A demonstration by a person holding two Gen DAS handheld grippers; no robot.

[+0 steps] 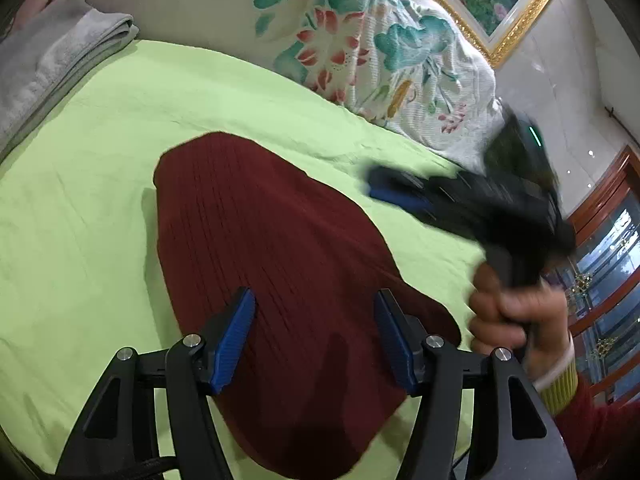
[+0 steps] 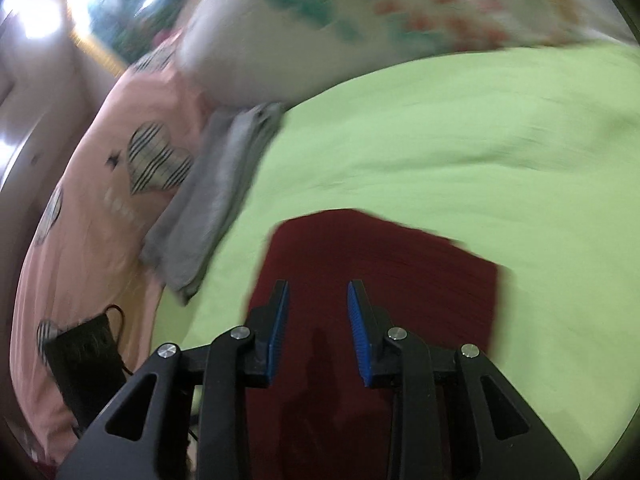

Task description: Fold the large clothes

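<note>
A dark red ribbed garment [image 1: 276, 264] lies folded into a flat oblong on the light green bedsheet [image 1: 100, 184]. My left gripper [image 1: 314, 300] is open and empty, its blue pads held over the near end of the garment. The right gripper [image 1: 384, 188] shows blurred in the left wrist view, held in a hand above the sheet to the right of the garment. In the right wrist view the garment [image 2: 400, 264] lies below my right gripper [image 2: 318, 288], which is open and empty. That view is motion-blurred.
A folded grey cloth [image 1: 52, 68] [image 2: 216, 196] lies at the sheet's edge. A floral quilt [image 1: 360, 40] is bunched along the far side. A pink heart-print cover [image 2: 100, 184] with a black object [image 2: 88, 356] lies to the left. A framed picture [image 1: 492, 4] hangs on the wall.
</note>
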